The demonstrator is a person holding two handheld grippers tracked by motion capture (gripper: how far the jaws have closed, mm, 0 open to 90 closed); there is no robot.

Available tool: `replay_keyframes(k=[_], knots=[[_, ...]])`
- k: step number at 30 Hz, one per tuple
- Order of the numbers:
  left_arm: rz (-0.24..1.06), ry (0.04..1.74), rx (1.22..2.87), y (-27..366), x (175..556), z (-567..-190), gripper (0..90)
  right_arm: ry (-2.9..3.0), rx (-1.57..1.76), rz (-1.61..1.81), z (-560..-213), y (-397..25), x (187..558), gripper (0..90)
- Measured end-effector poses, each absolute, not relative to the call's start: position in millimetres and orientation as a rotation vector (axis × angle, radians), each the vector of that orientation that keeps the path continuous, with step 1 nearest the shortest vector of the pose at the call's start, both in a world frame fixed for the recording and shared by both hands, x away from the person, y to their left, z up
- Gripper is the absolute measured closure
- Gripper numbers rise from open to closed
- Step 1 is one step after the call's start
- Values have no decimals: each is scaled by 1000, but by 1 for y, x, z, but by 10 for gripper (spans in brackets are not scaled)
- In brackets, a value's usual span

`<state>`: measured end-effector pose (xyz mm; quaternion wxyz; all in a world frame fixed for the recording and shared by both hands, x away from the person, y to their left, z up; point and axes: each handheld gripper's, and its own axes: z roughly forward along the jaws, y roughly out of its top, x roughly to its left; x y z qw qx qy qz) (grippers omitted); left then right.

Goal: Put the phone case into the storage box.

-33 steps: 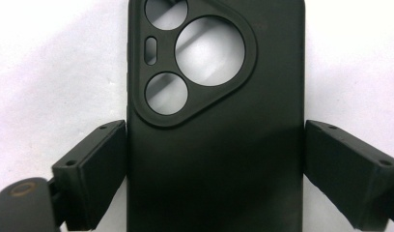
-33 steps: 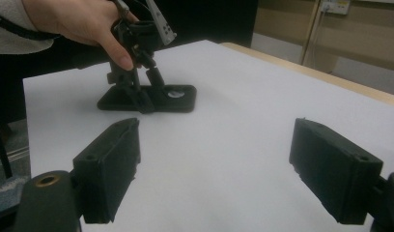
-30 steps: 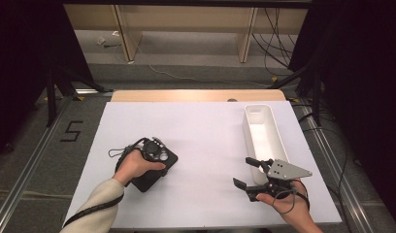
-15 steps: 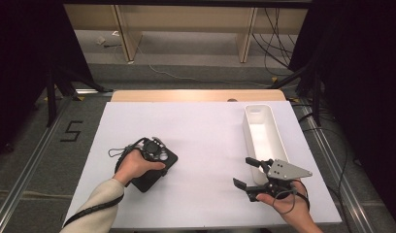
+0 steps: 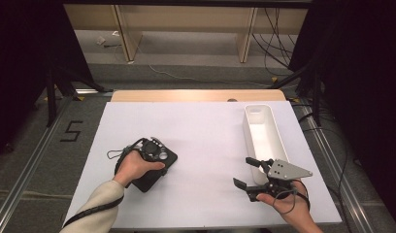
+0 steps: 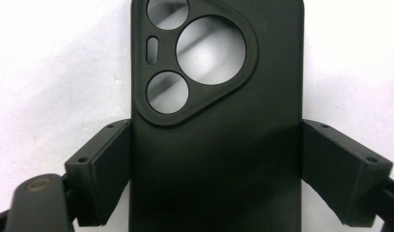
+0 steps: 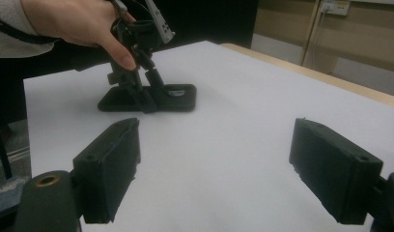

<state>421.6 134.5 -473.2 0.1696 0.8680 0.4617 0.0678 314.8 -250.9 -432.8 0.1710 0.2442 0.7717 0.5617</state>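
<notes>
— Nothing has moved since a second ago?
— No. Left gripper (image 5: 150, 158) fingers (image 6: 105, 169) stay clamped on the black phone case (image 6: 217, 121), flat on the white surface (image 5: 210, 141). Right gripper (image 5: 256, 177) hovers wide open, holding nothing.
— Any writing?
— A "5" (image 5: 71, 131) on the floor.

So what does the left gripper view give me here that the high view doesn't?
The left gripper view shows the black rubbery phone case close up, with its camera cut-outs, and the jaws of the left gripper pressing its two long edges. The high view adds the long white plastic bin and the open right gripper. Both show the case lying on the white table.
</notes>
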Motion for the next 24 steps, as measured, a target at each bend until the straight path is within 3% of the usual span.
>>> replay_keyframes(k=[24], knots=[[292,1238,2196,135,410,-448,158,2188,694,1602,-432,-251,315,195]])
